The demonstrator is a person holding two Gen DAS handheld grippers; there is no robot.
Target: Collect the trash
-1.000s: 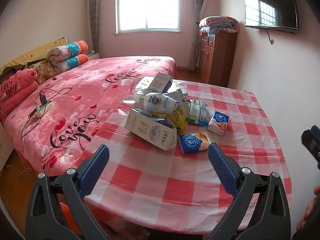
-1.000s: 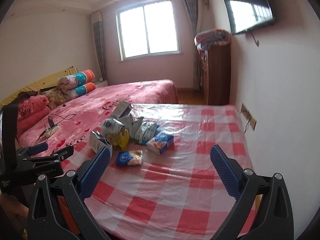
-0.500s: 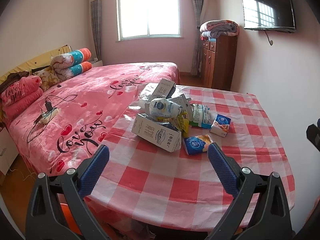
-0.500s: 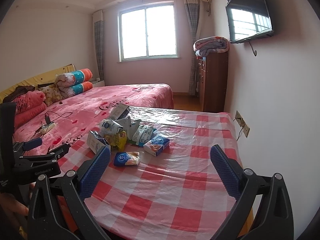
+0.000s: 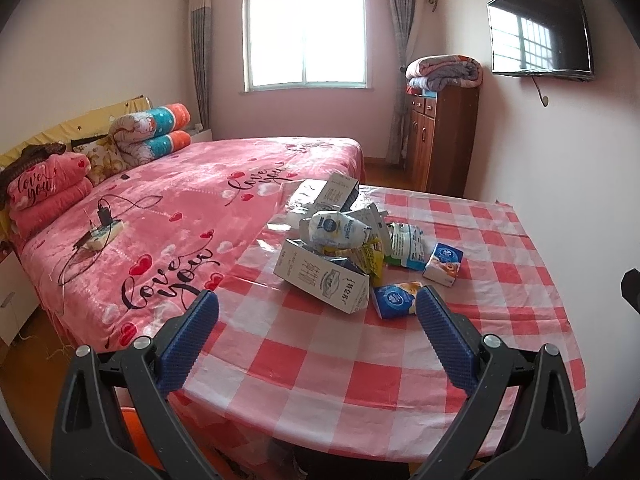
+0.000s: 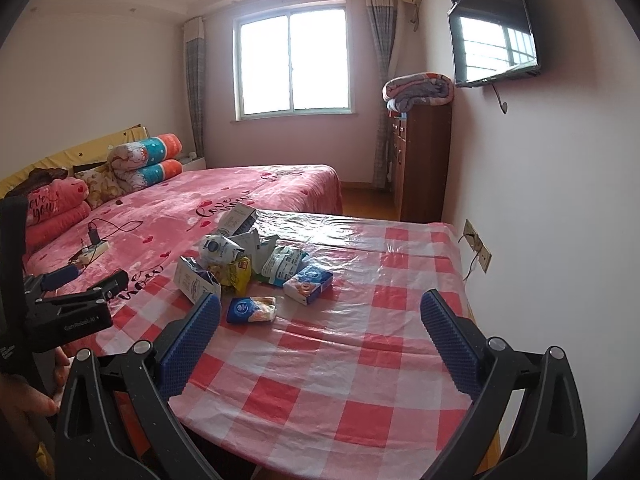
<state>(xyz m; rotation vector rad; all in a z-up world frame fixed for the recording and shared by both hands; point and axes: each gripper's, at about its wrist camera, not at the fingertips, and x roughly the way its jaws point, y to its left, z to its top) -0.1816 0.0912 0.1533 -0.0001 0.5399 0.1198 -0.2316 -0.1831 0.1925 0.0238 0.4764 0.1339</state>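
Note:
A heap of trash sits on the red-and-white checked table [image 5: 360, 364]: a long white carton [image 5: 320, 280] lying on its side, a crumpled white bag with a blue logo [image 5: 336, 230], a yellow wrapper [image 5: 370, 258], a small blue-and-white box [image 5: 443, 264] and a blue packet [image 5: 394, 300] nearest me. The same pile shows in the right wrist view, with the blue packet [image 6: 251, 309] and the blue-and-white box [image 6: 308, 283]. My left gripper [image 5: 318, 330] is open, short of the pile. My right gripper [image 6: 320, 330] is open over bare tablecloth [image 6: 360, 360], holding nothing.
A bed [image 5: 180, 216] with a pink cover adjoins the table on the left, with a power strip [image 5: 102, 234] on it. A wooden cabinet [image 5: 440, 140] stands at the back right. A TV [image 5: 540, 32] hangs on the right wall. A wall socket [image 6: 476, 246] sits beside the table.
Both views have pulled back and tilted up, so the pile sits smaller and farther away. Both grippers remain open; the trash has not moved.

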